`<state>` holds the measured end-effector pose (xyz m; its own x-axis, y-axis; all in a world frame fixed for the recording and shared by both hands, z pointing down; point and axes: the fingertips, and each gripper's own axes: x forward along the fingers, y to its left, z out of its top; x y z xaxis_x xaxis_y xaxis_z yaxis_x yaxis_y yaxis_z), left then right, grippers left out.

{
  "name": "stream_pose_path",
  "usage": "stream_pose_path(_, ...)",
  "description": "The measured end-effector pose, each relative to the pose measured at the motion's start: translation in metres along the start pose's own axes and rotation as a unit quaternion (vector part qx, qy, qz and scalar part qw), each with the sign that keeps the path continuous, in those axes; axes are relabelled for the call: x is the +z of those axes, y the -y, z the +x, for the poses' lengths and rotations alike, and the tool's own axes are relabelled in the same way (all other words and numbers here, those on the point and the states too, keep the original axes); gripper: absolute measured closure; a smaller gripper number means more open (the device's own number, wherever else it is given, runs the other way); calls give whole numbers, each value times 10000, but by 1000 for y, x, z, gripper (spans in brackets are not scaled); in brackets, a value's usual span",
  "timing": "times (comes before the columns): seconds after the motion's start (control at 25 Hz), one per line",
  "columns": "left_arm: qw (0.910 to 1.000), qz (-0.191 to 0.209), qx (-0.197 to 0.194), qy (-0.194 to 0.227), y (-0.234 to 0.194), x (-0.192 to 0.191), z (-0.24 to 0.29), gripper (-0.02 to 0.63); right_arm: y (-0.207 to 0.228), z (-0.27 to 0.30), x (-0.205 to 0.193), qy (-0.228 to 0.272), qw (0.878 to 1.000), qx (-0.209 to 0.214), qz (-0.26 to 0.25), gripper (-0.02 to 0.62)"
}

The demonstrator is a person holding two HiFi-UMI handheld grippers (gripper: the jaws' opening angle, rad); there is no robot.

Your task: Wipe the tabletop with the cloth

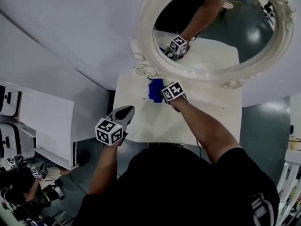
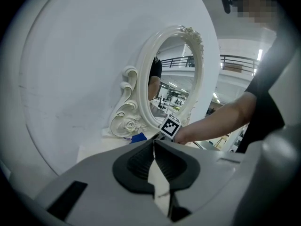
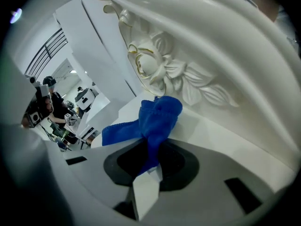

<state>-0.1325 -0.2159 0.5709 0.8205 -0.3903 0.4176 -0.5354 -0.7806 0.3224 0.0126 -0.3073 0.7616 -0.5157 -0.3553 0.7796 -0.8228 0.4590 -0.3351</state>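
The blue cloth (image 3: 155, 119), judged soft, limp and best taken by a bunched fold, is clamped in the shut right hand-held gripper (image 3: 151, 161) at the surface's (image 1: 202, 112) eleven o'clock corner below the mirror (image 1: 144, 32), while the left hand-held gripper (image 2: 154, 149) is seen closed on nothing at eight o'clock.

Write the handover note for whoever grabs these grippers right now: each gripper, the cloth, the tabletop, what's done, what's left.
Right gripper: shut on the blue cloth, which bunches out ahead of the jaws.
Left gripper: shut, empty, held at the left edge of the white tabletop.
Cloth position: back left of the tabletop, just below the carved base of the oval mirror.
Done: cloth gripped and brought to the surface. The views do not show which areas have been wiped.
Left: probably most of the top. Sweep from the mirror base across to the right and toward the front edge.
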Motion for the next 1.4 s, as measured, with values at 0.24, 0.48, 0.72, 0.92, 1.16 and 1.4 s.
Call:
stream_pose_path(0.24, 9998, 107, -191, -30, 23, 4, 17, 586, 38, -36, -35, 4, 9990, -318, 310, 535)
stream_pose_path(0.48, 9983, 289, -485, -122, 55, 11, 47, 586, 88, -89, -84, 139, 9945, -659, 797, 535)
stream_pose_path(0.72, 9951, 467, -851, -206, 97, 22, 84, 586, 142, -156, -136, 292, 9858, -1048, 1277, 535)
stream_pose_path(0.92, 9920, 600, -1065, -313, 133, 23, 111, 586, 182, -208, -184, 411, 9768, -1318, 1639, 535)
stream_pose_path(1.16, 9886, 698, -1267, -427, 165, 23, 143, 586, 228, -261, -235, 574, 9636, -1628, 2040, 534)
stream_pose_path(1.4, 9862, 747, -1402, -475, 191, 24, 166, 586, 262, -301, -274, 708, 9507, -1849, 2389, 534)
